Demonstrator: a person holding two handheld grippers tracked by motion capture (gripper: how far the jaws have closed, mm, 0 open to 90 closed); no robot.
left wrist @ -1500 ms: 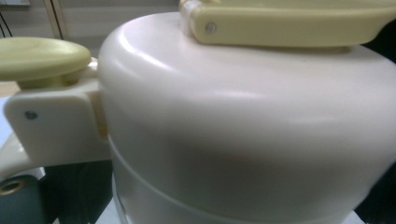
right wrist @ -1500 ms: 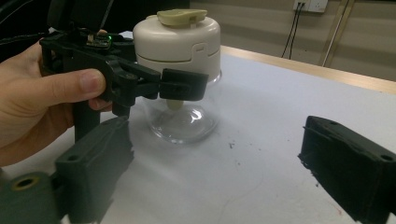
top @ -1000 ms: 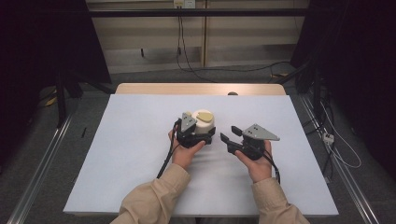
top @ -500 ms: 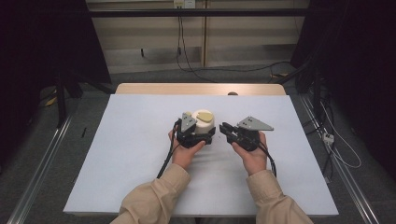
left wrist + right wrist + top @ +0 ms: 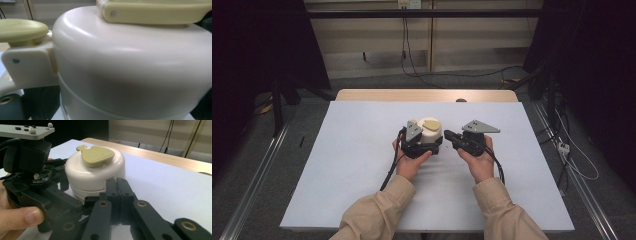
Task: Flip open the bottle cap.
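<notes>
jar on table | left claw around it | right claw just right

Left claw: held low at mid-scene, jaws spread wide.
Right claw: jaws just closed flat together, nothing between, tips pointing left toward left claw.
Forearms: reaching in from near edge, beige sleeves.
Right hand: wrapped under claw body.

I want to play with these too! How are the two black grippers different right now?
The left gripper has its jaws around the round cream plastic container; the right gripper is shut on nothing, its tips beside that container. The left sits nearer the table's middle, the right farther out. Both are black, hand-held, with grey plates.
</notes>
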